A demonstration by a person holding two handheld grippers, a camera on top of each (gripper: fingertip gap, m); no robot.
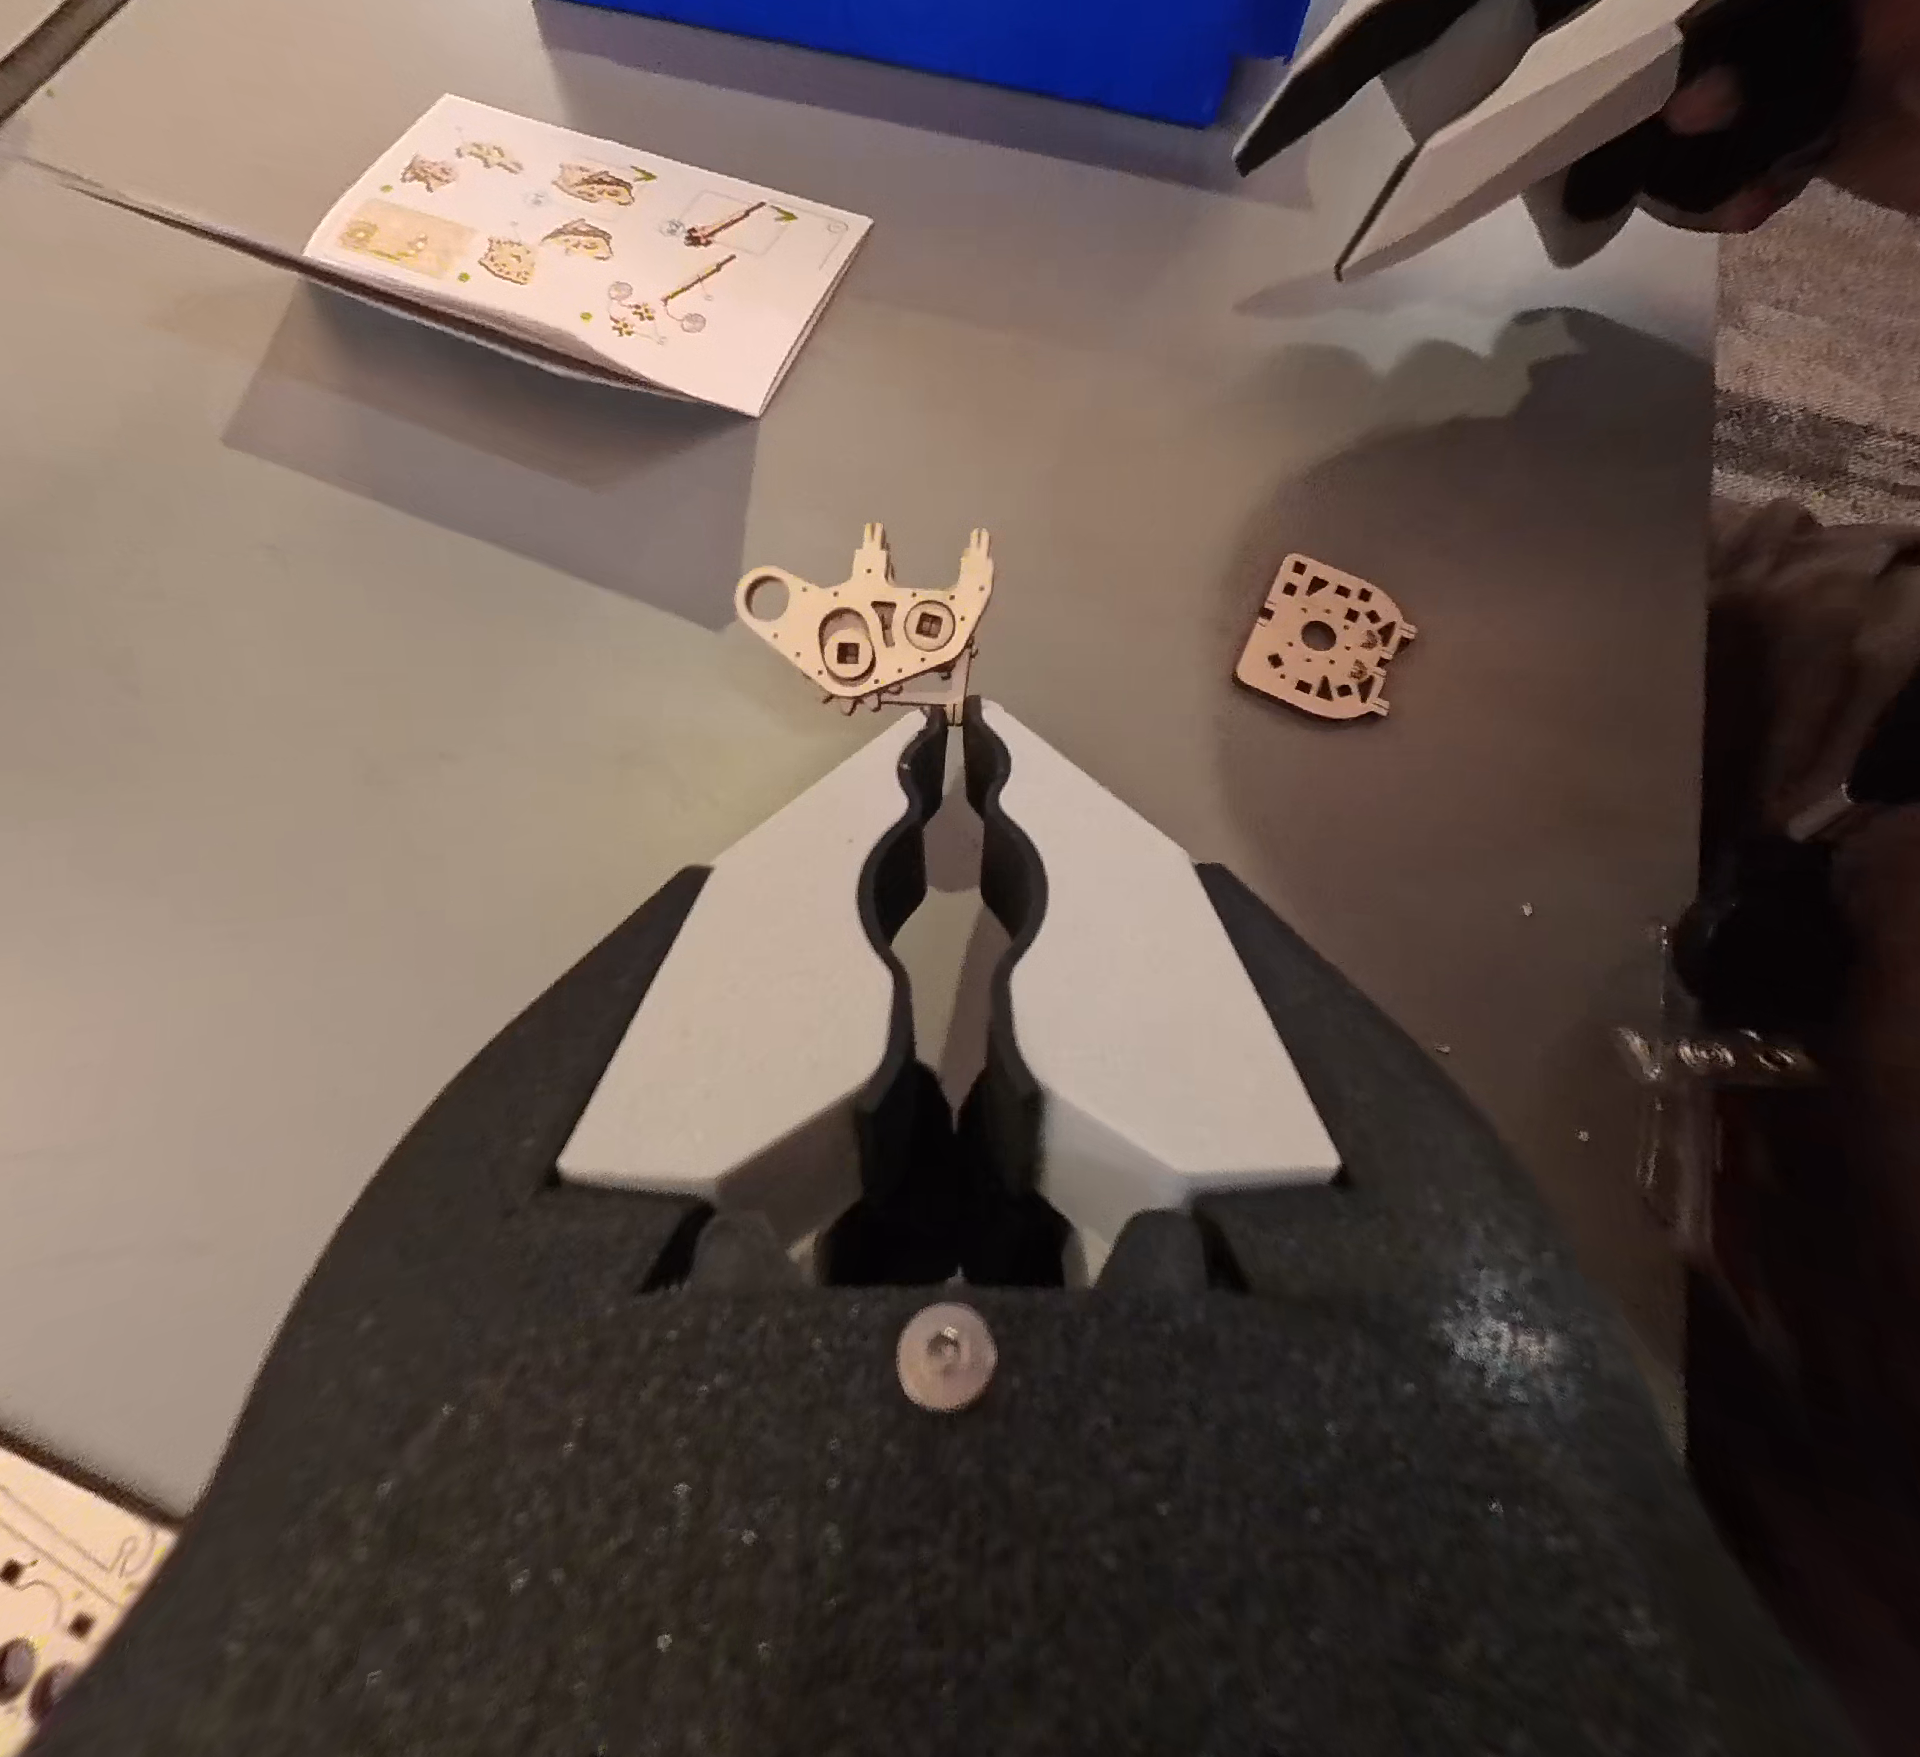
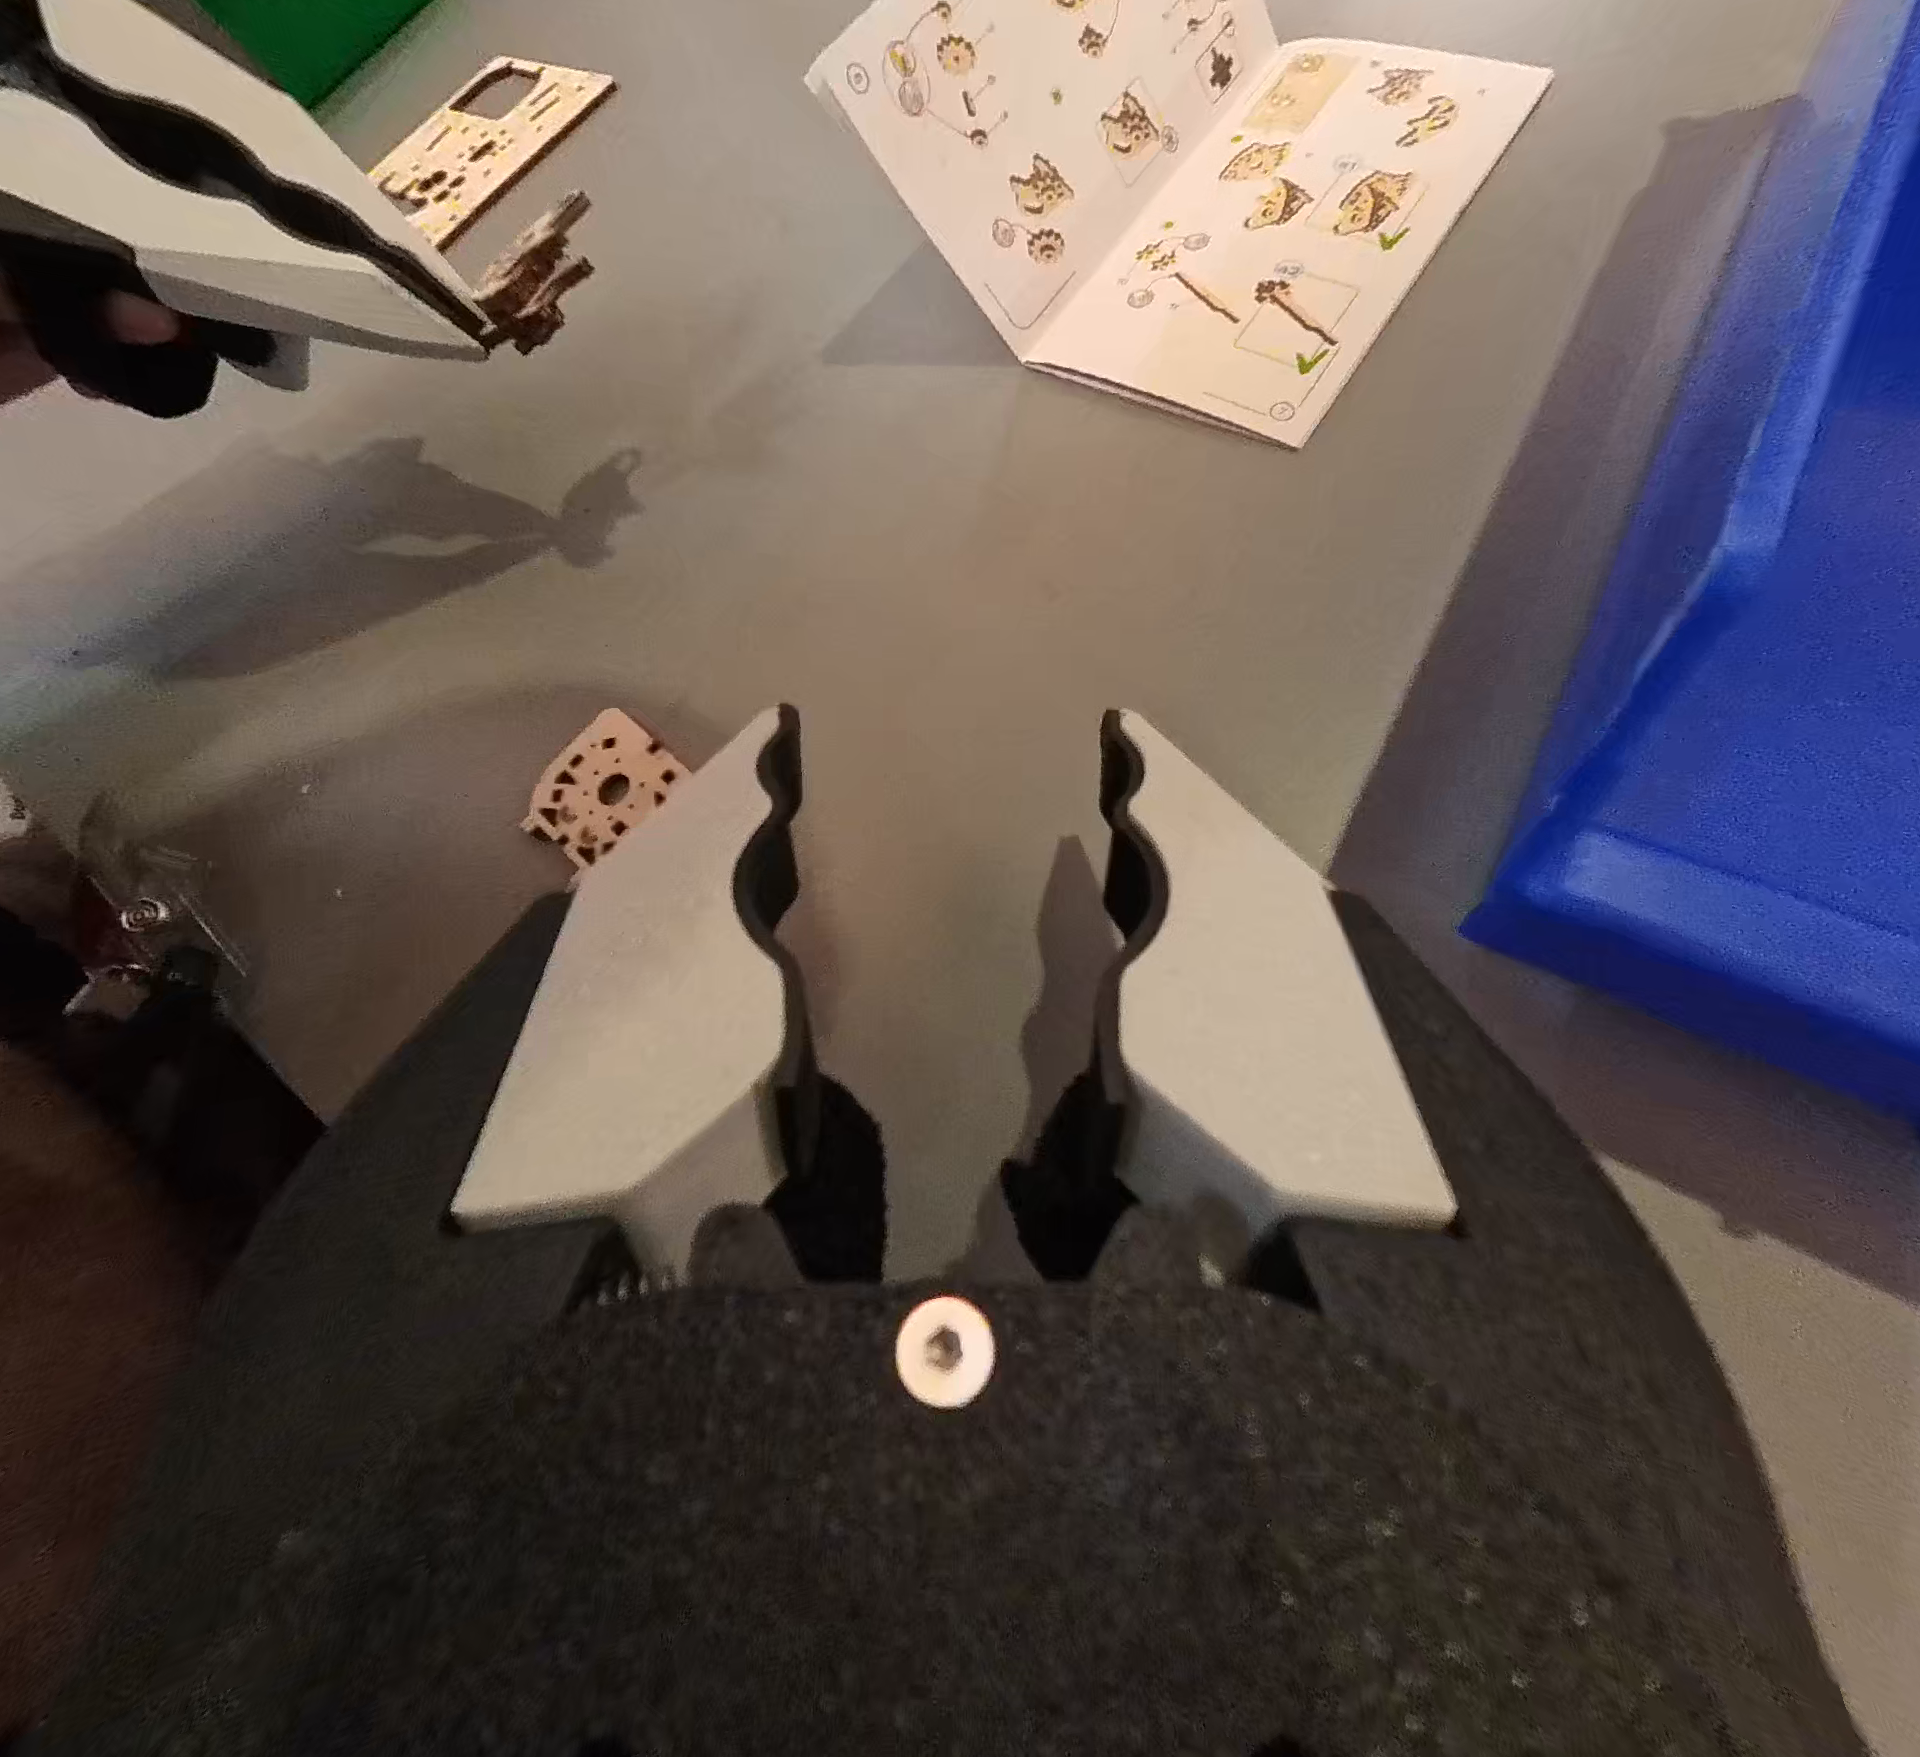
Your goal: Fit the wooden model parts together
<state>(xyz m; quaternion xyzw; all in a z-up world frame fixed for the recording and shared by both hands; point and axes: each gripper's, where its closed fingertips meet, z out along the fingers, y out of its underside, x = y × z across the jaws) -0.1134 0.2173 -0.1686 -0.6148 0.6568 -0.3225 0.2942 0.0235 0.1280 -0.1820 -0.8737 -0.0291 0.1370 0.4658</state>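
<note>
Left gripper (image 1: pixel 948 718) clamps pale wooden gear assembly (image 1: pixel 868 621) mid-frame; right gripper (image 2: pixel 948 751) spread wide, empty; perforated flat wooden plate (image 1: pixel 1325 639) on grey table (image 1: pixel 416 668), right.

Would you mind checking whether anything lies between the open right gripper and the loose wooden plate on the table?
Nothing visible does. The right gripper hangs open above bare table, and the loose wooden plate lies flat just beside its left finger, uncovered.

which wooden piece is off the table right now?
The small wooden assembly with round holes, clamped in the left gripper and held above the table. The perforated wooden plate and the punched-out sheet lie flat on it.
</note>
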